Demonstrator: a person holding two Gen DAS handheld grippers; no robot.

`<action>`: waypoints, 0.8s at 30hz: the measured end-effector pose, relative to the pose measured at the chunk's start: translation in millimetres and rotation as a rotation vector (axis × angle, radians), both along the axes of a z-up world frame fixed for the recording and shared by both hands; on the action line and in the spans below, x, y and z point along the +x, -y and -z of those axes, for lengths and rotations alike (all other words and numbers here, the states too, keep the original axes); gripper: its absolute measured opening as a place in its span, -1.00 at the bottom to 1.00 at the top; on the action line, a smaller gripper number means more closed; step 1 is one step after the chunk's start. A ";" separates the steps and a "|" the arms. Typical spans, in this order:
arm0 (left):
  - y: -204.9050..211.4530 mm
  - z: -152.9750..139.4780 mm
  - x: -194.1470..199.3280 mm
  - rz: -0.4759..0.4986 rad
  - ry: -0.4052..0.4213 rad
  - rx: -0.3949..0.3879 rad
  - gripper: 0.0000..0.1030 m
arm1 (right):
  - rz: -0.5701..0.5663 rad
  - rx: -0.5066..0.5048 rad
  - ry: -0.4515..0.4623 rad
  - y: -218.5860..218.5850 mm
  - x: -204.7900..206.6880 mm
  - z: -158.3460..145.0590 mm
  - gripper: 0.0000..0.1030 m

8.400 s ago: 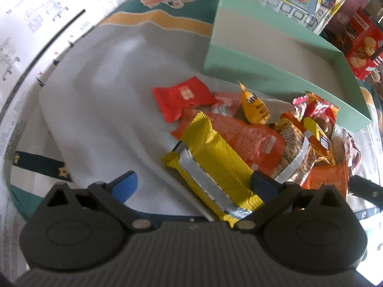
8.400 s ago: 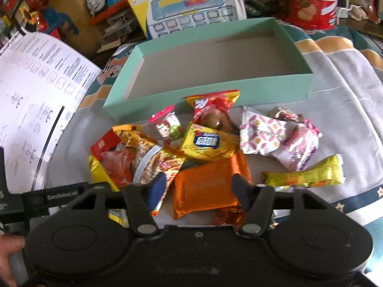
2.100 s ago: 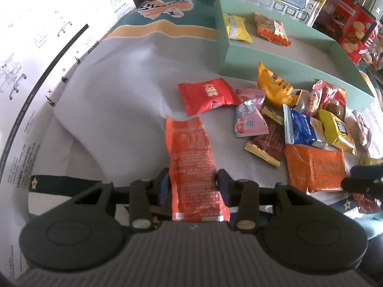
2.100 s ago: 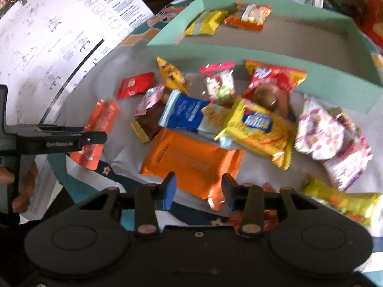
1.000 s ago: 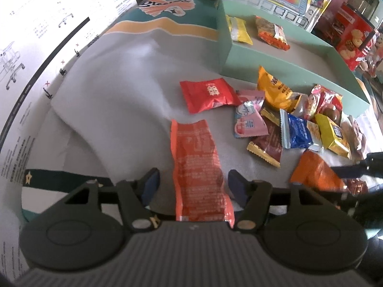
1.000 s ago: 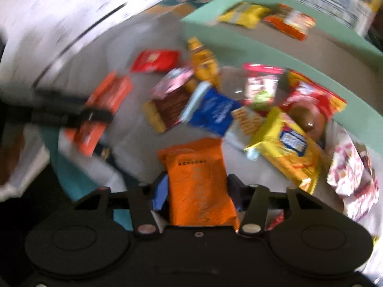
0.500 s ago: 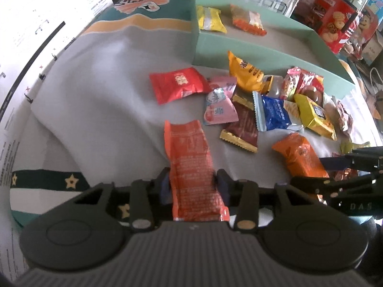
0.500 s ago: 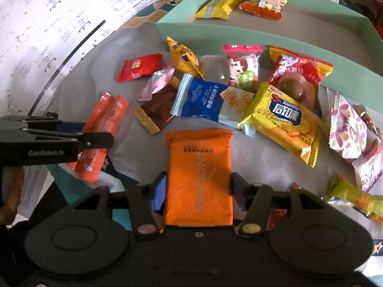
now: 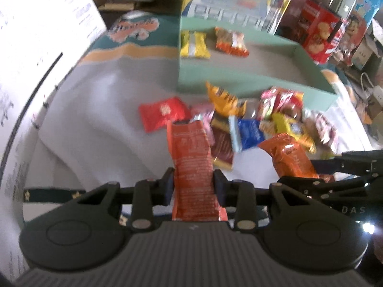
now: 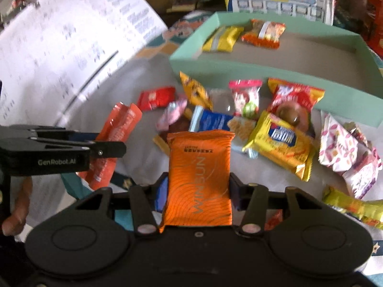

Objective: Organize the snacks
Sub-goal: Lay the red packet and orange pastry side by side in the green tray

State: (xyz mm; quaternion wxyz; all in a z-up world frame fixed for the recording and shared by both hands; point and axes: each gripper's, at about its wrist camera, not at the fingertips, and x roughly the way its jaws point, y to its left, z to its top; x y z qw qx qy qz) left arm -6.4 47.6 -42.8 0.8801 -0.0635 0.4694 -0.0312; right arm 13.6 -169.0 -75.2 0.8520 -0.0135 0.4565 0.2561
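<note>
My left gripper point(image 9: 193, 184) holds a long red-orange packet point(image 9: 191, 153) by its near end, jaws still closing on it, lifted off the grey cloth point(image 9: 107, 119). My right gripper point(image 10: 198, 186) grips a wide orange packet point(image 10: 199, 167), jaws also closing, pads pressing its sides. Each gripper shows in the other's view, side by side. Beyond them lies a pile of loose snacks, among them a blue packet point(image 10: 210, 120) and a yellow one point(image 10: 280, 141). The mint-green box point(image 10: 263, 71) behind holds a yellow packet point(image 10: 221, 39) and an orange-white one point(image 10: 263, 34).
A large white printed sheet point(image 9: 36, 47) borders the cloth on the left. Toy boxes point(image 9: 239, 4) and a red biscuit box point(image 9: 320, 33) stand behind the green box. A person's hand point(image 10: 19, 203) holds the left gripper. A red packet point(image 9: 164, 113) lies apart, left of the pile.
Both grippers have closed on their packets and risen, so the red-orange and orange packets now hang off the cloth. Both views have tilted toward the green box.
</note>
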 end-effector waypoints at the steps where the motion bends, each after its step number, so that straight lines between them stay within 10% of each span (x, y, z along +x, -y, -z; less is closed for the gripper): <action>1: 2.2 -6.5 1.8 0.007 0.012 -0.002 -0.34 | 0.006 0.009 0.010 3.3 0.7 -4.6 -0.02; 14: 84.6 -54.3 138.0 0.157 0.096 0.025 -0.34 | 0.311 0.075 0.082 112.9 106.0 -53.6 -0.02; 24: 171.9 -23.3 292.8 0.210 0.051 -0.009 -0.34 | 0.470 0.073 0.067 166.8 243.5 -54.1 -0.01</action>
